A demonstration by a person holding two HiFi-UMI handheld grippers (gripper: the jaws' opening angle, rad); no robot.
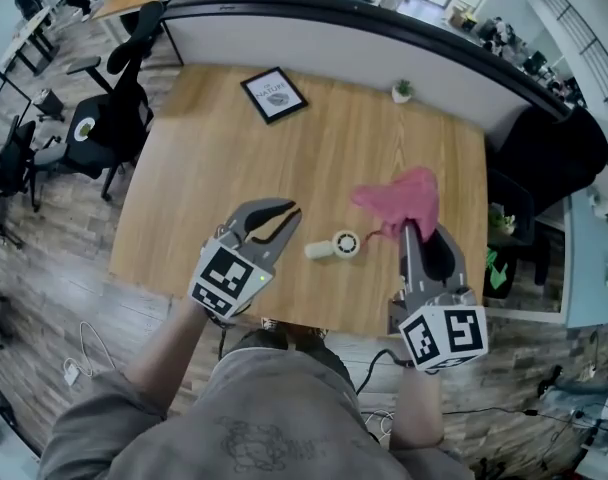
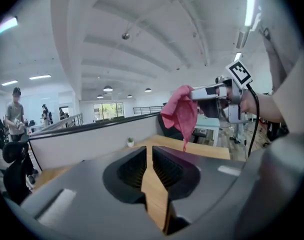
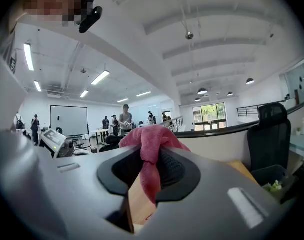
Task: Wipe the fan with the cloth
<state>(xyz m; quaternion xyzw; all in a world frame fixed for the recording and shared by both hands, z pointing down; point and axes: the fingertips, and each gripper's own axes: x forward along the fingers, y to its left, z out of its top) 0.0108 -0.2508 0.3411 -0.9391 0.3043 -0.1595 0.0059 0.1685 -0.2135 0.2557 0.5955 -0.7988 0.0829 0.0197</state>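
Note:
A small white hand-held fan (image 1: 336, 246) lies on the wooden table (image 1: 204, 178) near its front edge. It is between my two grippers and well below them. My right gripper (image 1: 410, 232) is shut on a pink cloth (image 1: 402, 200), which bunches over the jaw tips and hangs down between them (image 3: 149, 149). In the left gripper view the cloth (image 2: 181, 113) dangles from the right gripper (image 2: 196, 92) high above the table. My left gripper (image 1: 290, 212) is raised to the left of the fan. Its jaws stand together with nothing between them (image 2: 148, 156).
A framed picture (image 1: 274, 94) and a small potted plant (image 1: 402, 91) sit at the table's far side, against a low partition wall. Black office chairs stand at the left (image 1: 119, 108) and right (image 1: 554, 153). People stand far off in the room.

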